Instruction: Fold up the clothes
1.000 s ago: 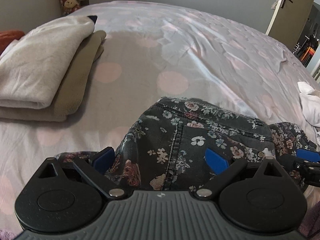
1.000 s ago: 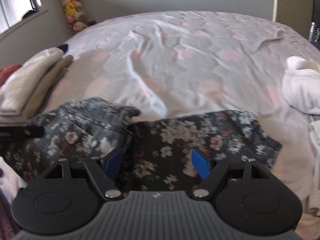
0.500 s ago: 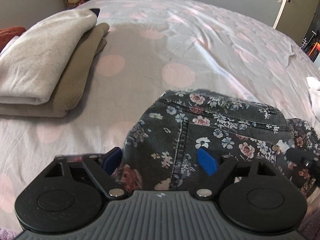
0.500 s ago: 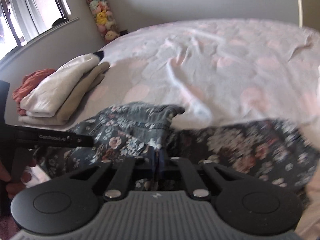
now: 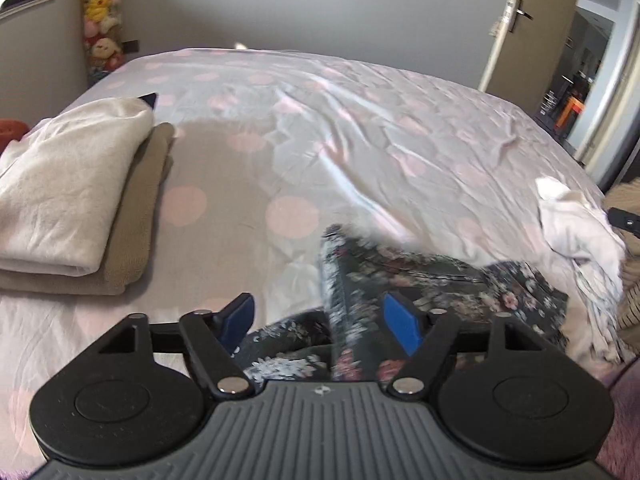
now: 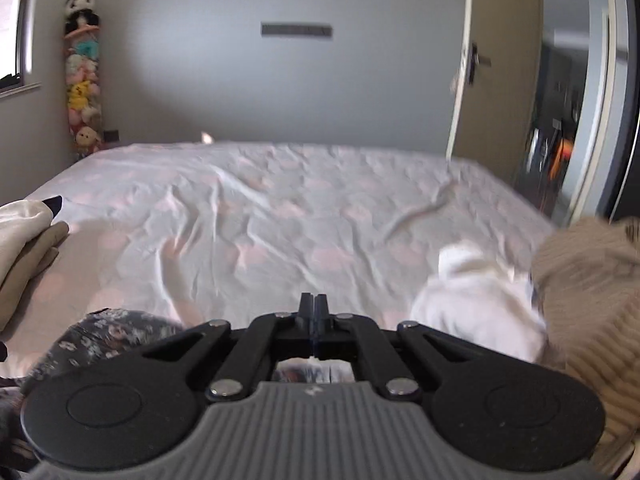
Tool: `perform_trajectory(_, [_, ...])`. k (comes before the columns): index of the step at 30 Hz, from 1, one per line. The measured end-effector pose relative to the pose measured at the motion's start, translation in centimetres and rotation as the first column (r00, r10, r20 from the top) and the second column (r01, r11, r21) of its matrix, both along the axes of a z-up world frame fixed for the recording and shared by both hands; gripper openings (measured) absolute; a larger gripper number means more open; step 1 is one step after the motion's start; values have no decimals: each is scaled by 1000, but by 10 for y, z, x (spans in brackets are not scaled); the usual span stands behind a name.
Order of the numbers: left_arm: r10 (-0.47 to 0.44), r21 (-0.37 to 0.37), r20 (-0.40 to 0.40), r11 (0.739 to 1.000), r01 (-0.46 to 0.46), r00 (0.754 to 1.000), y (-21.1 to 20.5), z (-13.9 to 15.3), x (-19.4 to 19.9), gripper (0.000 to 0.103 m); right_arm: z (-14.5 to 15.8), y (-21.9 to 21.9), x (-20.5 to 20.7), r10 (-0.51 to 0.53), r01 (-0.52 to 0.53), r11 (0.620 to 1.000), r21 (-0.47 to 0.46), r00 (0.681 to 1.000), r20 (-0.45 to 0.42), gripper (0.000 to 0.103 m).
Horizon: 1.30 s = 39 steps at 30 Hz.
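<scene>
1. Left wrist view: bed (image 5: 360, 128), grey cover with pale pink dots, creased, stretching ahead of both tongs to the far wall.
2. Folded stack (image 5: 68, 200), cream garment on top of a tan one, lying on the bed ahead and to the left of the left tongs; its edge also shows at the far left of the right wrist view.
3. Floral denim garment (image 5: 420, 280), dark with small flowers, rumpled and blurred, lying on the bed directly between and beyond the fingers of the left tongs, running off to their right; in the right wrist view a bunched part sits low and left of the right tongs.
4. Beige ribbed knit (image 6: 588, 292), heaped to the right of the right tongs.
5. White garment (image 5: 576, 224), crumpled, ahead and right of the left tongs, touching the knit.
6. Left tongs (image 5: 322, 316): blue pads spread wide, the garment's fold standing between them, neither pad pressed on it.
7. Right tongs (image 6: 314, 312): fingers pressed together; whether cloth is pinched between the tips cannot be told.
</scene>
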<state>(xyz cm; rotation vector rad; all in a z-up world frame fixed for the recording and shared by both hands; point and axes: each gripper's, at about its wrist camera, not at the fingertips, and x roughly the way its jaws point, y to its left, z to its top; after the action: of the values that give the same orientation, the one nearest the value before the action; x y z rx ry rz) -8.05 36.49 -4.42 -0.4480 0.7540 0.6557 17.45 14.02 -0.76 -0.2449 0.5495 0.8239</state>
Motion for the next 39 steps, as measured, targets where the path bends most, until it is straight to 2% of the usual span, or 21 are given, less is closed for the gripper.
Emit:
perform_trajectory(1, [-15, -11, -6, 1000, 15, 1000, -1, -1, 0, 76, -3, -5, 3, 15, -15, 1000, 3, 999, -48, 6])
perform_trajectory(3, [-26, -44, -21, 999, 26, 999, -1, -5, -1, 76, -11, -11, -3, 41, -43, 999, -17, 995, -86, 10])
perform_trajectory(5, [-30, -74, -31, 997, 28, 999, -1, -12, -3, 76, -20, -10, -15, 83, -86, 996, -32, 991, -105, 34])
perform_trajectory(6, [-31, -82, -36, 996, 28, 999, -1, -15, -4, 76, -25, -7, -20, 104, -109, 993, -39, 987, -126, 49])
perform_trajectory(9, [-28, -82, -58, 996, 24, 998, -5, -24, -1, 76, -44, 8, -30, 161, -179, 981, -68, 963, -218, 52])
perform_trajectory(10, [-26, -75, -67, 997, 21, 997, -7, -26, 1, 76, -52, 14, -32, 174, -200, 976, -83, 953, -247, 56])
perform_trajectory(13, [-27, -59, -90, 998, 22, 996, -9, -34, 10, 76, -74, 32, -32, 209, -249, 962, -111, 936, -282, 66])
perform_trajectory(14, [-29, -54, -97, 998, 23, 995, -9, -36, 14, 76, -82, 38, -30, 214, -259, 957, -132, 936, -281, 66])
perform_trajectory(16, [-30, -47, -113, 999, 25, 993, -9, -42, 21, 76, -95, 50, -25, 224, -279, 946, -165, 930, -293, 66])
perform_trajectory(20, [-39, -87, -138, 996, 27, 990, -3, -57, 34, 76, -115, 67, -8, 199, -289, 938, -189, 900, -388, 66])
perform_trajectory(23, [-45, -125, -167, 992, 24, 985, 2, -69, 40, 74, -126, 73, -1, 186, -291, 937, -194, 884, -428, 60])
perform_trajectory(24, [-48, -130, -171, 991, 26, 984, 2, -72, 41, 66, -128, 73, 1, 188, -294, 938, -182, 875, -446, 44])
perform_trajectory(25, [-51, -133, -168, 991, 29, 984, 2, -74, 40, 54, -128, 71, 1, 195, -297, 942, -158, 865, -463, 23])
perform_trajectory(26, [-51, -135, -160, 990, 29, 986, 2, -73, 39, 43, -126, 70, 0, 202, -299, 943, -146, 864, -462, 19])
perform_trajectory(28, [-41, -120, -143, 992, 24, 989, 1, -65, 37, 31, -117, 69, -8, 238, -321, 938, -133, 872, -427, 13])
perform_trajectory(30, [-29, -99, -130, 995, 16, 991, -1, -55, 35, 31, -104, 68, -18, 293, -359, 929, -90, 862, -413, 6])
perform_trajectory(31, [-27, -91, -119, 996, 16, 993, -2, -48, 34, 32, -98, 67, -23, 320, -378, 924, -60, 849, -420, 6])
perform_trajectory(33, [-33, -82, -85, 996, 26, 996, -6, -30, 35, 49, -83, 64, -38, 384, -423, 906, -4, 826, -412, 6])
perform_trajectory(34, [-38, -82, -61, 996, 33, 997, -7, -21, 34, 63, -77, 64, -48, 421, -452, 892, 18, 815, -399, 6])
perform_trajectory(37, [-78, -116, 19, 990, 79, 997, -13, 2, 35, 67, -66, 67, -79, 501, -524, 850, 44, 781, -372, 6])
perform_trajectory(39, [-95, -144, 28, 985, 98, 995, -15, 6, 38, 72, -64, 69, -99, 540, -562, 826, 50, 762, -357, 6])
